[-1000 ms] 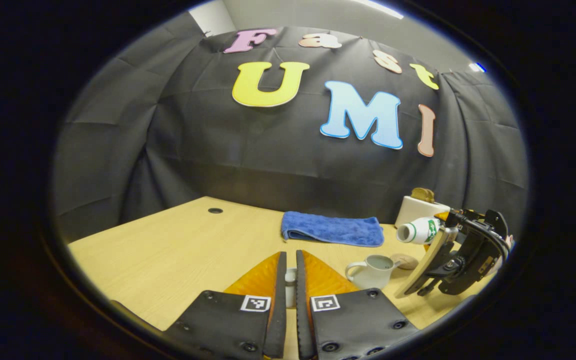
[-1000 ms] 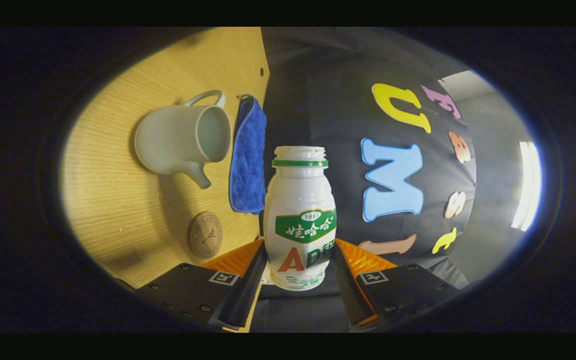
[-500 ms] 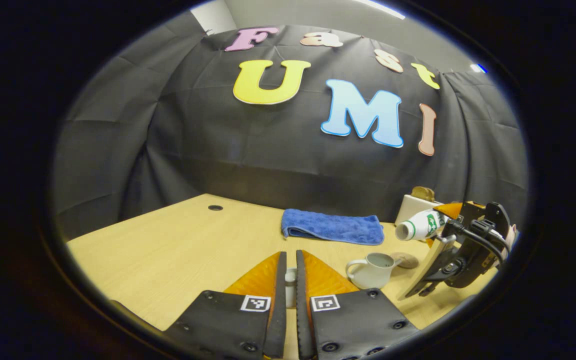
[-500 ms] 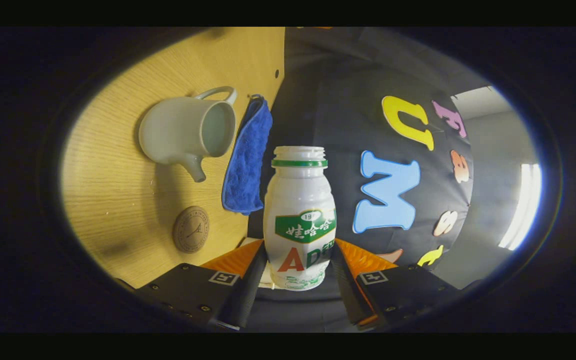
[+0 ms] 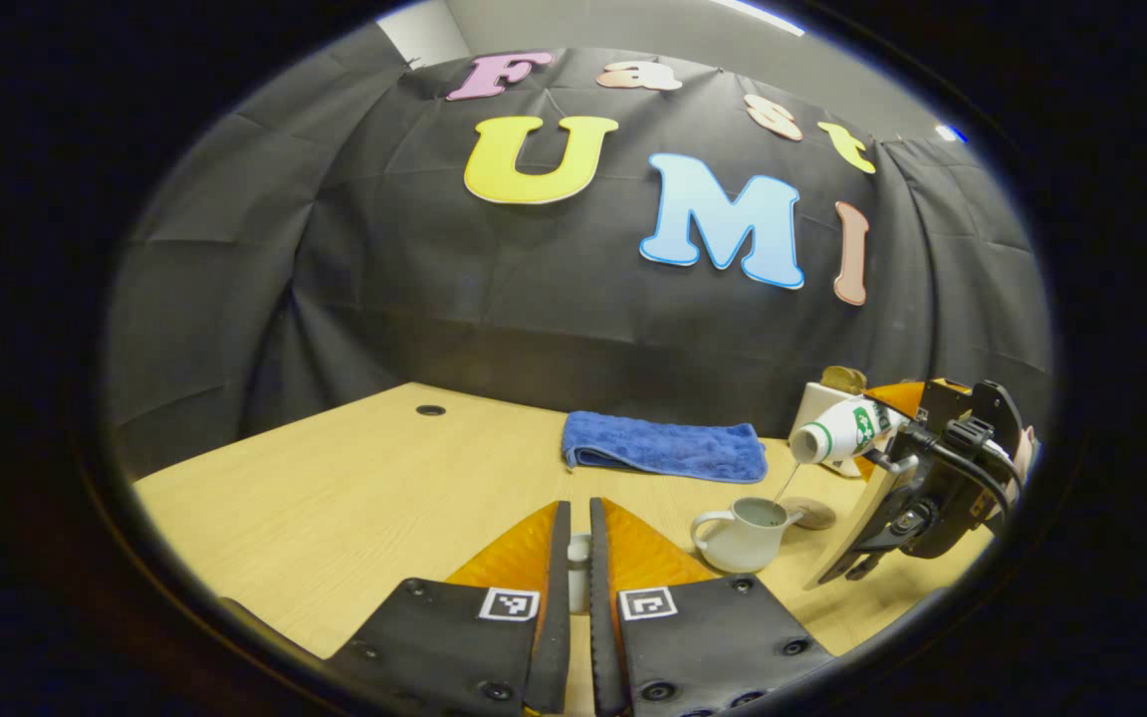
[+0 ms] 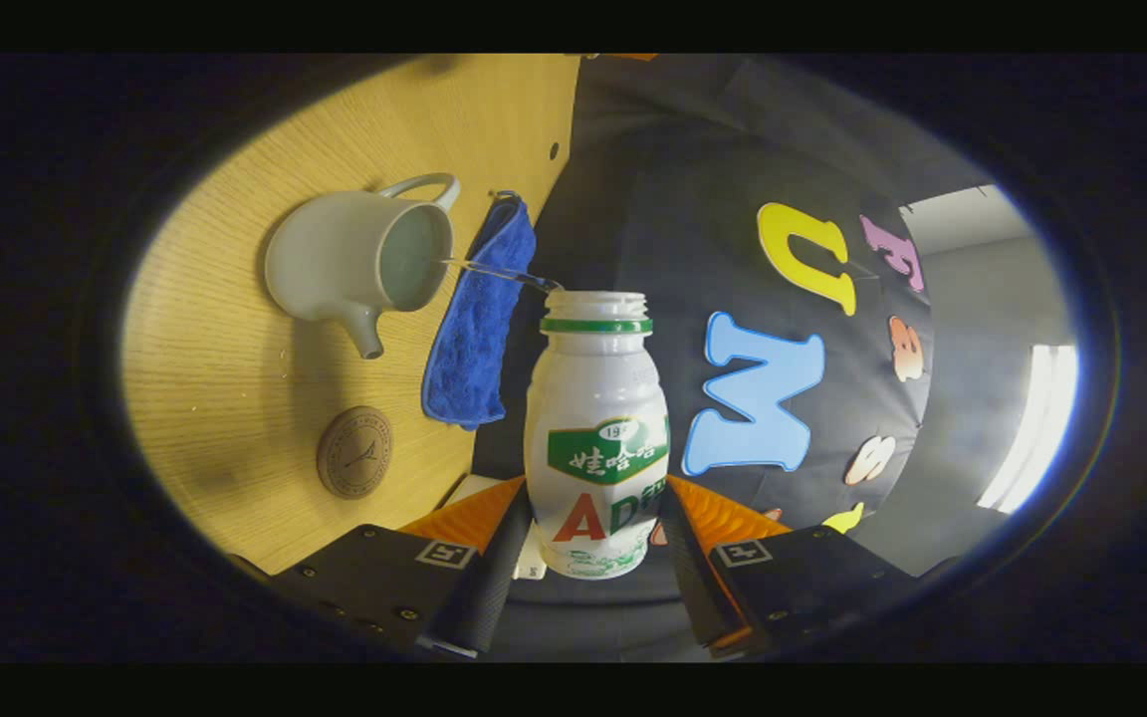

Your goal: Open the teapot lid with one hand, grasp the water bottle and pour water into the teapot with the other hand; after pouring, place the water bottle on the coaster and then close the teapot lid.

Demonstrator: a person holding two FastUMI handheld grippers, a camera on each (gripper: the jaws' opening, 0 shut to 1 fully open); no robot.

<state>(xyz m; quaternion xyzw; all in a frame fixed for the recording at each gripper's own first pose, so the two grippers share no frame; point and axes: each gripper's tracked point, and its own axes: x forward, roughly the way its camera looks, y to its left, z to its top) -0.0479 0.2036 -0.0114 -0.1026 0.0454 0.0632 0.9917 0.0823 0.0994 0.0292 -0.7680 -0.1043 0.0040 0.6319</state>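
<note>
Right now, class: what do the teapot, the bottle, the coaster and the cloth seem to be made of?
Teapot: probably glazed ceramic, pale with a soft sheen.
Bottle: likely plastic, white, opaque, with a threaded neck and printed label.
Coaster: possibly wood or cork, a matte brown disc with an engraved mark.
Cloth: blue microfibre or terry, with a nubby pile.

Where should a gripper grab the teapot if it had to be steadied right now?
By the loop handle of the teapot, coming from the side away from the spout. Its mouth is open and taking a thin stream from the water bottle, so stay off the rim.
</note>
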